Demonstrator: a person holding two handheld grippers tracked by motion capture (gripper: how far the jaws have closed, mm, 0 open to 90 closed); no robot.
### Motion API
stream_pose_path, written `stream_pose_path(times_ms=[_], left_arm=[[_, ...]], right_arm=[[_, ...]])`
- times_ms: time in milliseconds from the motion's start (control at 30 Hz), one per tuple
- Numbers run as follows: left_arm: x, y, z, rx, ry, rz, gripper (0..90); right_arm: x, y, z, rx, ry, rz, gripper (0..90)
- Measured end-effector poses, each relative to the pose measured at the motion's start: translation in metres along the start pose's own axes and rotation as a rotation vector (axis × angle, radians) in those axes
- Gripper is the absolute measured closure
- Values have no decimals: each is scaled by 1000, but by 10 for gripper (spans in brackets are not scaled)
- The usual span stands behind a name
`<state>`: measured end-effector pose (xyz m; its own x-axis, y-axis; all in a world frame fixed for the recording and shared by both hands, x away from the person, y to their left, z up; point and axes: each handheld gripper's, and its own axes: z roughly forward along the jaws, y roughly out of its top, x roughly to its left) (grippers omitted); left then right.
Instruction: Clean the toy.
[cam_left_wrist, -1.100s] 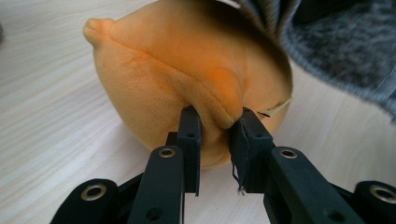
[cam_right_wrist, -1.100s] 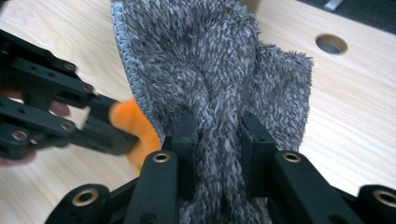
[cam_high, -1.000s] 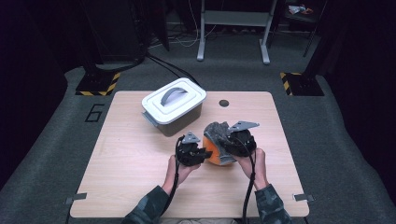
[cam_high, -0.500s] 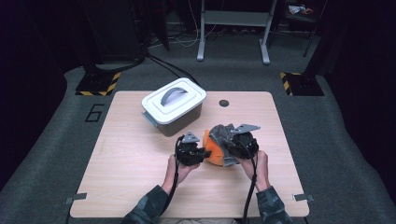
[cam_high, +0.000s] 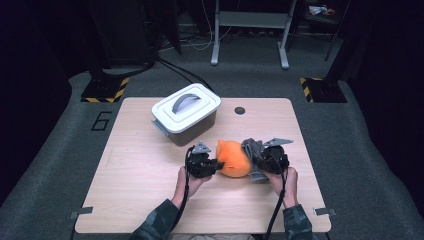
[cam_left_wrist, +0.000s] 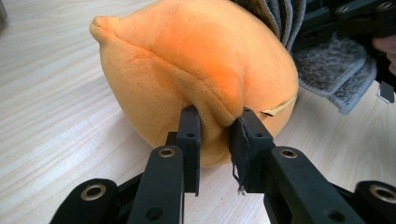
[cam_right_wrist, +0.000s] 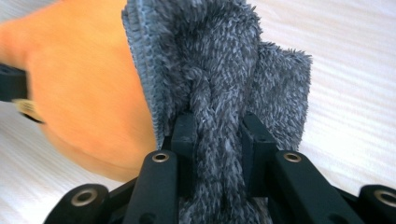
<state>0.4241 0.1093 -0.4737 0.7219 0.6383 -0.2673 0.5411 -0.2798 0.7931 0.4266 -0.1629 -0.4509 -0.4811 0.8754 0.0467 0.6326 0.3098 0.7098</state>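
A: Checking grip. L gripper (cam_left_wrist: 215, 122) is pinching a fold of plush (cam_left_wrist: 196, 70); R gripper (cam_right_wrist: 215, 123) is clamping cloth (cam_right_wrist: 224, 70).

B: Changes?

A: Plush is sitting mid-table, showing more since 1 s ago; cloth is peeling off rightward.

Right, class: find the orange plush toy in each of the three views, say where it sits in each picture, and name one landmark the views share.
High view: the orange plush toy lies right of centre on the table, between the two grippers.
Left gripper view: it sits at centre, pinched by the left gripper.
Right gripper view: it sits at the left, behind the grey cloth.
Shared landmark: the grey cloth touching the toy.
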Motion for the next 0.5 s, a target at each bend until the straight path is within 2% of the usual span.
stream_pose_path(times_ms=[133, 200, 333, 400, 500], left_arm=[[0, -1, 0, -4, 3, -4, 740], [1, -1, 0, -6, 3, -2, 740], [3, -4, -1, -6, 9, -8, 739], [5, -4, -2, -4, 8, -20, 739], [6, -5, -2, -6, 8, -18, 739]], right_arm=[[-9, -8, 8, 31, -11, 33, 708], [-14, -13, 14, 37, -1, 56, 708], [-23, -23, 29, 98, -22, 81, 709], [-26, -27, 31, 100, -19, 94, 711], [-28, -25, 21, 70, -33, 88, 711]])
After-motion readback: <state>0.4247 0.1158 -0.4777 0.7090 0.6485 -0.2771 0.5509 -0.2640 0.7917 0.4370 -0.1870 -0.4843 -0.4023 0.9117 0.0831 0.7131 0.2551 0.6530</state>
